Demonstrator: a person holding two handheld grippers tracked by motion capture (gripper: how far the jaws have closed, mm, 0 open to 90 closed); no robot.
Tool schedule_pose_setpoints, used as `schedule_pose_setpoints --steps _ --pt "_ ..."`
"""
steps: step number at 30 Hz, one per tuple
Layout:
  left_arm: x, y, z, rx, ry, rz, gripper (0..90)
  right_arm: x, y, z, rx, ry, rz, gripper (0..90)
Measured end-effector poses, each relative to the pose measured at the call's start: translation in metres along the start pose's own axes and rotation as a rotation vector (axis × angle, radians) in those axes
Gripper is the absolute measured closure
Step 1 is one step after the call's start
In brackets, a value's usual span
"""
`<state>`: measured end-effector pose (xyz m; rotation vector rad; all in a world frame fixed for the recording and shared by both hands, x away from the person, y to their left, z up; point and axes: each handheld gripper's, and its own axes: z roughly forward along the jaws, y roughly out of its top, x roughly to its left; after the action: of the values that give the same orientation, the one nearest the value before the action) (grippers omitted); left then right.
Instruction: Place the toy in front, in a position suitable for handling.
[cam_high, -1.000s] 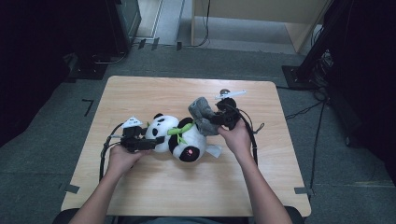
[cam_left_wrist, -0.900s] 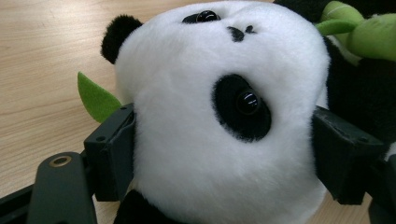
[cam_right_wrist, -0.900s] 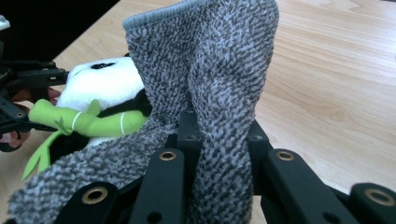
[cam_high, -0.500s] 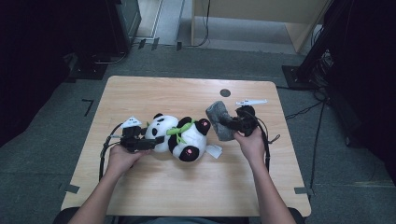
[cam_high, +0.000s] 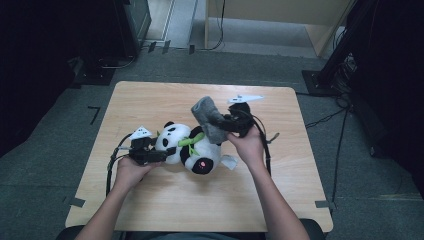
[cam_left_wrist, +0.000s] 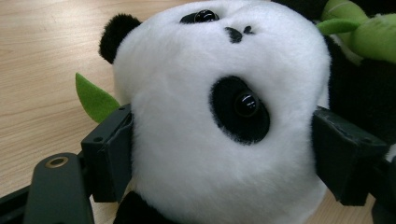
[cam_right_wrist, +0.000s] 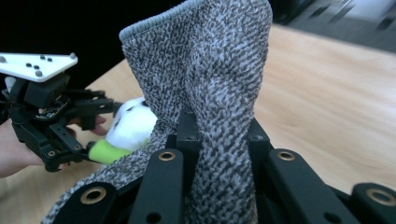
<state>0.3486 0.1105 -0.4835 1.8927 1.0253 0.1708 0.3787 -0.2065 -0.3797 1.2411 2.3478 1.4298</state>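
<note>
Now left gripper (cam_high: 167, 152) clamping panda (cam_left_wrist: 219, 112) head, right gripper (cam_right_wrist: 219, 140) pinching grey sock (cam_right_wrist: 210, 84) above panda.

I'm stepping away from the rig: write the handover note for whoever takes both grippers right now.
Left gripper: jaws clamped on the head of the panda plush, which lies on the wooden table.
Right gripper: shut on a grey knit cloth, held up above the panda's body.
Things: the panda carries a green bamboo piece across its chest; the cloth hangs free of the toy in the high view.
Done: panda pinned in place, cloth gripped and lifted.
Left: probably bring the cloth to the panda, to put it on or over the toy; which end goes where cannot be told yet.
</note>
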Motion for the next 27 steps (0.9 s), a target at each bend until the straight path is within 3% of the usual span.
schedule_pose_setpoints --steps 3,4,6,7,8,10,19,27 --pt "0.0 0.0 0.0 0.0 -0.001 0.0 17.8 0.011 0.005 0.023 0.053 0.03 -0.011 75.6" --pt "0.0 0.0 0.0 0.0 -0.001 0.0 17.8 0.011 0.005 0.023 0.053 0.03 -0.011 75.6" --pt "0.0 0.0 0.0 -0.002 -0.002 -0.003 17.7 0.019 0.006 0.043 0.11 0.037 -0.037 74.8" --pt "0.001 0.0 0.0 0.001 -0.002 0.0 17.7 0.019 0.006 0.043 0.11 0.037 -0.037 74.8" --pt "0.001 0.0 0.0 0.002 -0.002 0.0 17.7 0.02 0.004 0.055 0.154 0.023 -0.042 73.3" --pt "0.001 0.0 0.0 0.005 -0.002 0.001 17.5 0.019 0.002 0.062 0.181 -0.003 -0.048 72.1" --pt "0.0 0.002 0.001 0.012 0.006 -0.004 17.4 0.01 0.002 0.054 0.2 -0.029 -0.042 74.1" --pt "0.001 0.003 0.001 0.014 0.005 -0.013 17.4 -0.005 0.001 0.028 0.186 -0.066 -0.021 74.6"
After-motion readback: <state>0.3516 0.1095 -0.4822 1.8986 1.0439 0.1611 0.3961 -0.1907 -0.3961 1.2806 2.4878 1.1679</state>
